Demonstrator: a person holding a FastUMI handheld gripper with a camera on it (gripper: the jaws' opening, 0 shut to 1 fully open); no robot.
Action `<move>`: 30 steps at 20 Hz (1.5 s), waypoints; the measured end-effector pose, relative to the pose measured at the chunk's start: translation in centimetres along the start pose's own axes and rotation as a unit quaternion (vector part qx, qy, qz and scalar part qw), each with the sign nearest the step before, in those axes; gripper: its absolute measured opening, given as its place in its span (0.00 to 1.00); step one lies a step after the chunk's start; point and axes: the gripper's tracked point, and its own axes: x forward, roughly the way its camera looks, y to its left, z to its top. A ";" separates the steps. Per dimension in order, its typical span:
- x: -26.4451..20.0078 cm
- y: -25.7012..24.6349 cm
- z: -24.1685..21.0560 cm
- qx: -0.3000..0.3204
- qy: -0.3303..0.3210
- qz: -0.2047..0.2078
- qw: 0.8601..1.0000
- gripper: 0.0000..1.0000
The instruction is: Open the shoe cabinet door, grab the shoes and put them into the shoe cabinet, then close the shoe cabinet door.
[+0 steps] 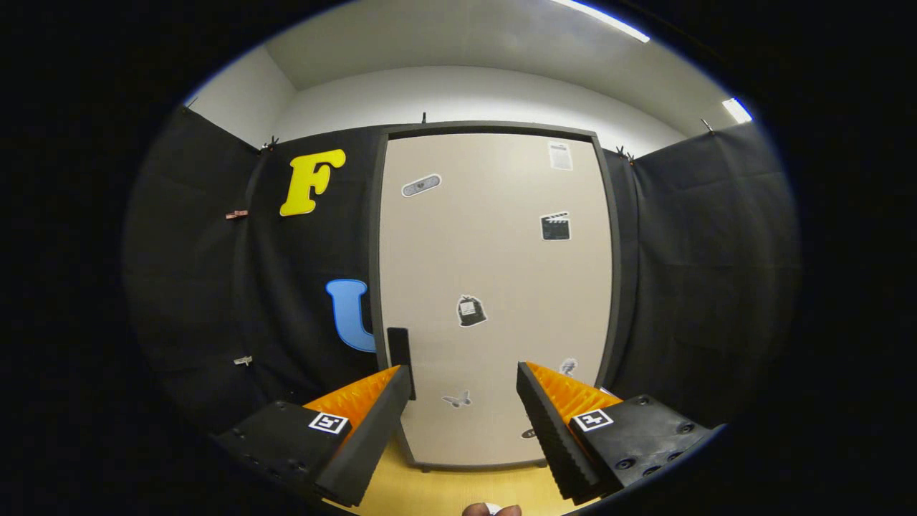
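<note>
Beige and flat, the cabinet door [494, 287] stands shut straight ahead of the hand-held gripper [464, 387], framed by a dark surround and dotted with small stickers. The door is tall and upright, its long axis vertical. The hand-held gripper is open, its 2 fingers spread wide with nothing between them but the lower part of the door beyond. A dark handle [399, 351] sits on the door's left edge, low down, running vertically. It lies just above and beyond the left finger [372, 408], well apart from the right one. Opening the door likely calls for a small shift left and forward so the fingers can straddle that handle. Yellowish floor [444, 491] shows below the door. The shoes cannot be placed from here. Black cloth walls flank the cabinet.
</note>
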 end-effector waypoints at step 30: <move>16.9 6.7 -8.9 0.001 0.021 -0.036 0.999 0.36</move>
